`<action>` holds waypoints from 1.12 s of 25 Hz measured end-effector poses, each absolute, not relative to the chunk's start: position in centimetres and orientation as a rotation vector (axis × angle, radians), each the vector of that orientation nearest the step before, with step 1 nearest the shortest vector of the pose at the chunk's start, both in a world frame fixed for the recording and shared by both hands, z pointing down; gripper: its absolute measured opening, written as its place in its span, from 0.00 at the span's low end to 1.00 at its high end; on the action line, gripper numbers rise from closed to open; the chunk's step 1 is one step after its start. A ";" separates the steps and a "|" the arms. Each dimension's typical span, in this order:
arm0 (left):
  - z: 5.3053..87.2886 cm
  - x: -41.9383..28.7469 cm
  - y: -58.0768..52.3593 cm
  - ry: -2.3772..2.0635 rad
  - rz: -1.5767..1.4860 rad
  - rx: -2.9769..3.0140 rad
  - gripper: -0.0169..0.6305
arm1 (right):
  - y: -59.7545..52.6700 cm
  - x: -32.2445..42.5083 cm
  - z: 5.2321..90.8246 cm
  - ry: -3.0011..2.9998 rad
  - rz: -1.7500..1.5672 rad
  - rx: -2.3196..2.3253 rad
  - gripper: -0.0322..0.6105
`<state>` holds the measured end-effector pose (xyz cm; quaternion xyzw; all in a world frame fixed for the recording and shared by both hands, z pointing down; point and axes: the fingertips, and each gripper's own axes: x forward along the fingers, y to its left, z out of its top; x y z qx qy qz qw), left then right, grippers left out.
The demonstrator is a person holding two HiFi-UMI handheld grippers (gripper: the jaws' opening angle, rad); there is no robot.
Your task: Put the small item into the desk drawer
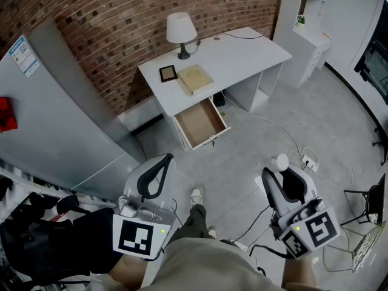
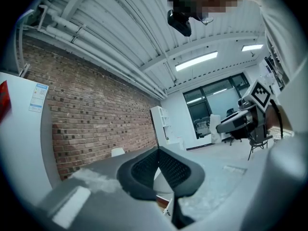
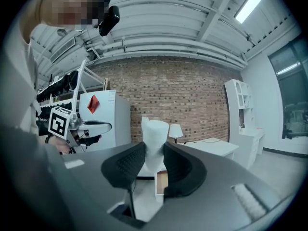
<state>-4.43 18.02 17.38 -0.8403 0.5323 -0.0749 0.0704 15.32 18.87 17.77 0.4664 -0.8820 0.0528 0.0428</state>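
The white desk stands against the brick wall, and its drawer is pulled open with nothing inside. My right gripper hovers over the floor in front of the desk, shut on a small white item. In the right gripper view the white item stands upright, pinched between the dark pads, and the open drawer shows beyond it. My left gripper is held at the lower left with its jaws shut tip to tip and nothing in them, as the left gripper view also shows.
On the desk are a white lamp, a dark framed square and a tan book. A tall grey cabinet stands to the left. Cables and a power strip lie on the floor at right, near a chair base.
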 end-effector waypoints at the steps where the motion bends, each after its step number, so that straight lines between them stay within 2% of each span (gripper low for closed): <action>1: 17.6 -4.5 17.3 1.599 -0.228 -2.533 0.03 | 18.1 15.2 18.0 -2.690 0.169 1.428 0.24; 16: 23.4 -7.5 -0.6 1.547 -0.340 -2.672 0.03 | 0.9 9.9 23.8 -2.580 0.403 1.387 0.24; 28: 32.8 -10.1 -12.9 1.437 -0.523 -2.816 0.03 | -12.9 4.2 34.9 -2.425 0.624 1.250 0.24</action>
